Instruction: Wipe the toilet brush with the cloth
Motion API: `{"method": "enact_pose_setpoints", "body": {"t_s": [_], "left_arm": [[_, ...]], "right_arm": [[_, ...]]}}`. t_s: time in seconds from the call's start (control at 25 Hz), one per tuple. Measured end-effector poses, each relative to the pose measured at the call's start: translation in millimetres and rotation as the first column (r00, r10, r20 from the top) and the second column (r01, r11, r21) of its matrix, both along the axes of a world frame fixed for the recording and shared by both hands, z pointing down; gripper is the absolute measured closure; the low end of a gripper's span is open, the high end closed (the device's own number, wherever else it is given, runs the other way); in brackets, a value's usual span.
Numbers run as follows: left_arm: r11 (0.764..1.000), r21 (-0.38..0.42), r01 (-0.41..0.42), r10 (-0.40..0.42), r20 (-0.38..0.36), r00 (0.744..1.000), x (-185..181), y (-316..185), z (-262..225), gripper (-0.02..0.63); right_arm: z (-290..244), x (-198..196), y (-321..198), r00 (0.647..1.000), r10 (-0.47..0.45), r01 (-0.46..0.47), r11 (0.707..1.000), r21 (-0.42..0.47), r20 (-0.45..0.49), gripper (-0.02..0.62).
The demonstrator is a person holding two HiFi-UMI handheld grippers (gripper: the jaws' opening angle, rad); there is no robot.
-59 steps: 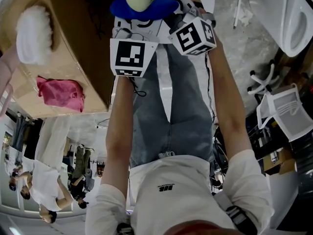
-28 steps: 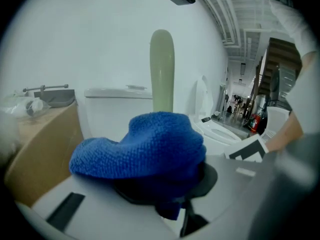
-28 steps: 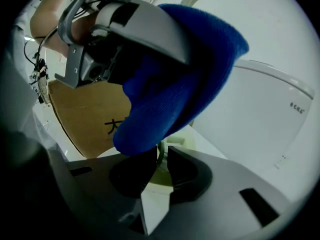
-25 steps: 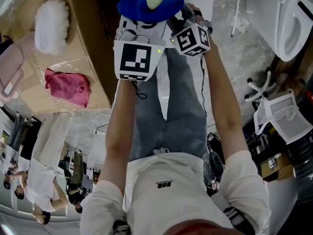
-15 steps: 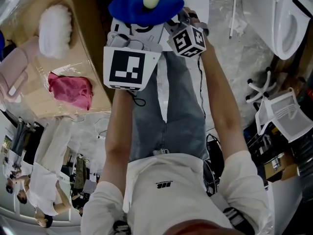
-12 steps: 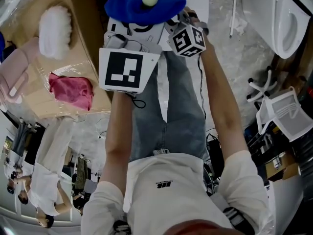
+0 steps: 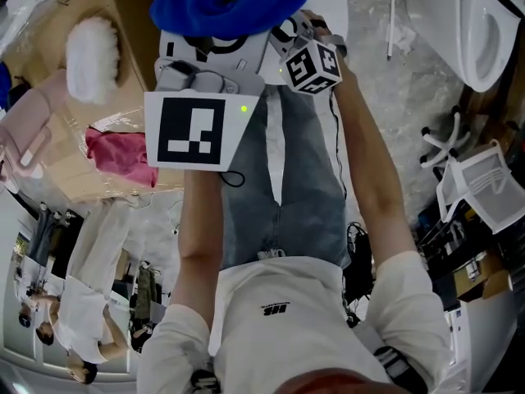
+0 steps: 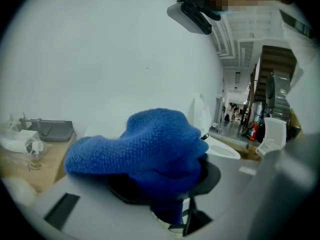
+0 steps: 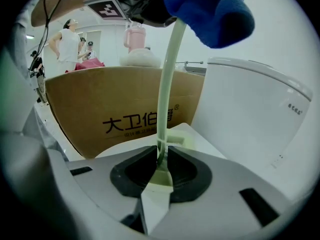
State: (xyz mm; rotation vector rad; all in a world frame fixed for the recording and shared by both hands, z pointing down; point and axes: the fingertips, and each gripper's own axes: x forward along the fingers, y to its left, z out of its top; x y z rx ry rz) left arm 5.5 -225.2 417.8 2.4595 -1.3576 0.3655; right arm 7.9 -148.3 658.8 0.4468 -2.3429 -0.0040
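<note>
As cloth [image 7: 230, 2] wraps brush [image 9: 167, 84], rag [image 7: 123, 156] — on box [image 9: 100, 104]

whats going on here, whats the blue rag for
A person is wiping a toilet brush, working with a hand-held gripper in each hand. The right hand-held gripper is clamped on the pale green toilet brush handle. The left hand-held gripper grips a blue cloth bunched round the handle further along. A toilet stands close by.
</note>
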Motion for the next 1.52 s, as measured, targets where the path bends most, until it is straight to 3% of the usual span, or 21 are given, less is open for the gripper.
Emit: {"method": "enact_pose_setpoints", "body": {"t_s": [0.36, 0.68, 1.52], "left_arm": [[1.0, -0.004, 0.003, -0.003, 0.019, 1.0, 5.4, 6.9, 16.2, 0.456], [0.999, -0.049, 0.013, -0.01, 0.056, 0.998, 3.8, 20.9, 70.2, 0.5], [0.984, -0.174, -0.034, 0.051, 0.094, 0.994, 17.3, 38.5, 194.8, 0.514]], "right_arm": [[-0.1, 0.8, -0.5, 1.0, 0.008, -0.008, 1.0, -0.002, 0.017, 0.532], [0.3, -0.5, -1.5, 0.999, 0.009, -0.01, 1.0, 0.006, 0.035, 0.534], [-0.2, -0.2, -1.3, 0.998, 0.008, -0.009, 1.0, 0.011, 0.065, 0.534]]}}
